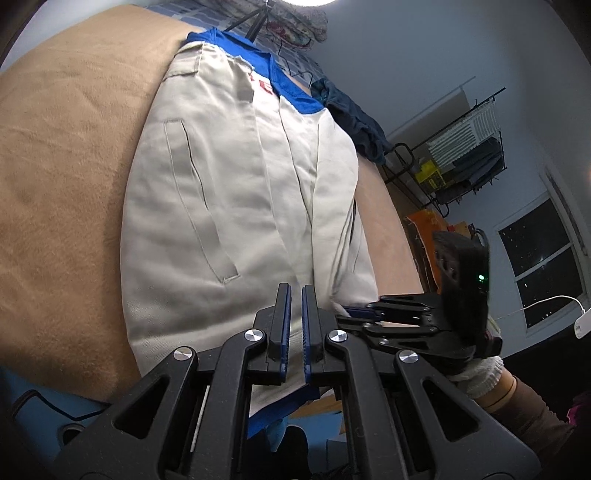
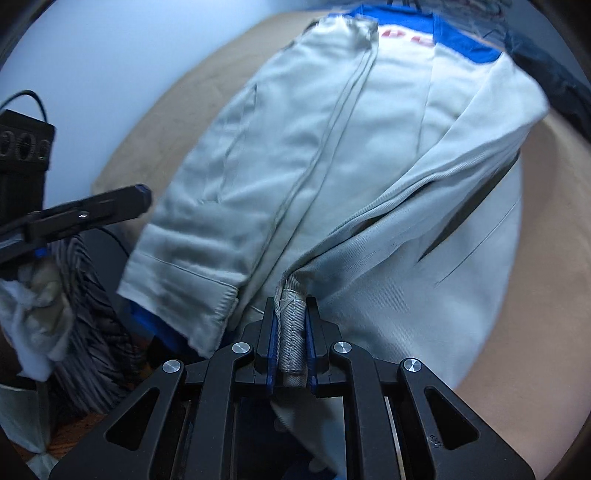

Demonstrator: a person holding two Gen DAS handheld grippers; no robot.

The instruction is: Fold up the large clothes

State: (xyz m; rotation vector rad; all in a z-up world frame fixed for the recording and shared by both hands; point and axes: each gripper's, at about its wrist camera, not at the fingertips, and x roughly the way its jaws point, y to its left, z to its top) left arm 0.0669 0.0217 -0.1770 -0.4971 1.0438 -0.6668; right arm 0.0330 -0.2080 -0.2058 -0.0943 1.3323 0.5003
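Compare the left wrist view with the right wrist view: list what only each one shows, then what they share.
Only the left wrist view: the left gripper with its jaws shut on nothing, a slanted pocket on the jacket, a wire rack of clutter against the wall, and a dark window.

Only the right wrist view: the right gripper shut on a thick seamed cuff of the jacket, and a striped grey cloth off the near edge.

Both: the beige jacket with blue collar lying on a tan blanket, and each shows the other gripper at its edge.

Dim bluish light from a ceiling lamp (image 1: 308, 2); fisheye-bent edges, right wrist view motion-blurred.
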